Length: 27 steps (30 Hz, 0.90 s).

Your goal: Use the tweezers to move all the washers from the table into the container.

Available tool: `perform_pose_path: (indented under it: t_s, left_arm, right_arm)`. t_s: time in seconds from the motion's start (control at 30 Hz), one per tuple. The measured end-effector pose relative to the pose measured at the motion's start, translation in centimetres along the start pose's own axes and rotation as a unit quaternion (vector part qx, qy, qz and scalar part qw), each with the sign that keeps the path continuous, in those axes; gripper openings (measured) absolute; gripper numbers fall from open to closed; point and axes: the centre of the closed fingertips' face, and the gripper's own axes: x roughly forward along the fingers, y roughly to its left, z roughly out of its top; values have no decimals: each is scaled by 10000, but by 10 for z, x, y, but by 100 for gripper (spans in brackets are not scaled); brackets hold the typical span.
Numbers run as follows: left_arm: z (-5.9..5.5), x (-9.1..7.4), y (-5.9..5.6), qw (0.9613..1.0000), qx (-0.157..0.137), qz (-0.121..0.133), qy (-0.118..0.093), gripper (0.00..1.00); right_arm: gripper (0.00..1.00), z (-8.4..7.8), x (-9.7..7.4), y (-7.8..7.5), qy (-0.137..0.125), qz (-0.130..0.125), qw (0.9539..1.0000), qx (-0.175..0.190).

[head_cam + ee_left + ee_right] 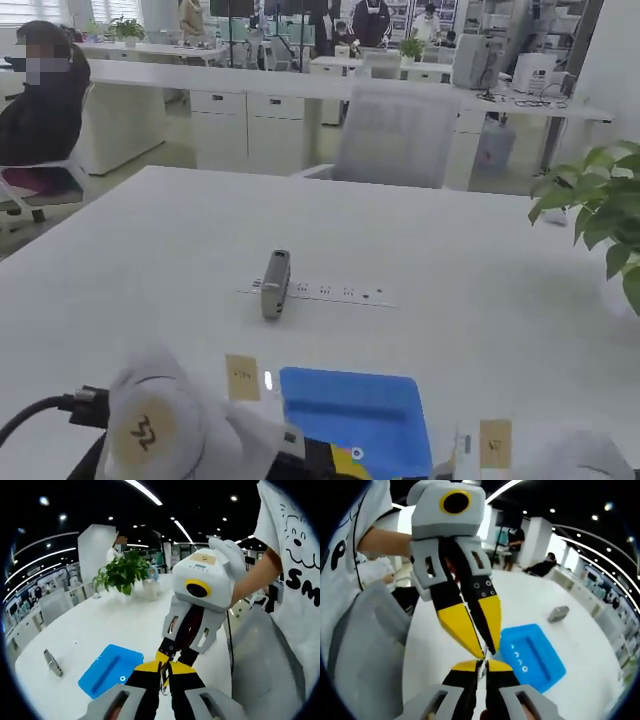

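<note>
My two grippers meet tip to tip just above the table's near edge. In the left gripper view my left gripper [164, 672] is shut, with a thin silvery strip, seemingly the tweezers [164, 682], between its yellow tips. The right gripper [170, 655] comes down from above onto the same spot. In the right gripper view my right gripper [481, 666] is also shut on that strip. A flat blue container [350, 408] lies just beyond the tips, with small pale washers [518, 667] on its near part.
A grey oblong device [275, 283] lies on a printed strip at mid-table. A potted plant [600, 210] overhangs the right edge. An office chair [395, 135] stands at the far side. The left gripper's white housing [150, 425] and cable sit at the near left.
</note>
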Motion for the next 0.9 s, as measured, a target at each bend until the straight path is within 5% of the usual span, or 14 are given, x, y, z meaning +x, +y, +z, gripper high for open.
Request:
perform_pose_path:
  t_s: [0.1, 0.27, 0.37, 0.53, 0.67, 0.9]
  left_arm:
    - [7, -10, 7, 9993, -201, 242, -198, 9]
    - [2, -26, 5, 9967, -541, 575, -209, 20]
    - [-9, -39, 6, 9905, -961, 963, -174, 30]
    - [-29, -54, 1, 9867, -1043, 1249, -9, 39]
    - [-43, -66, -4, 9798, -1265, 1545, 103, 48]
    - [-64, -82, -8, 9591, -1693, 2256, 229, 68]
  right_arm:
    - [1, 9, -7, -11, -122, -200, 9997, 110]
    - [1, 17, -19, -34, -385, -658, 9954, 576]
    - [1, 20, -27, -53, -532, -1021, 9898, 844]
    - [1, 18, -32, -77, -552, -1411, 9837, 966]
    - [1, 15, -30, -91, -545, -1607, 9800, 1037]
    - [1, 1, -12, -107, -465, -1648, 9781, 1186]
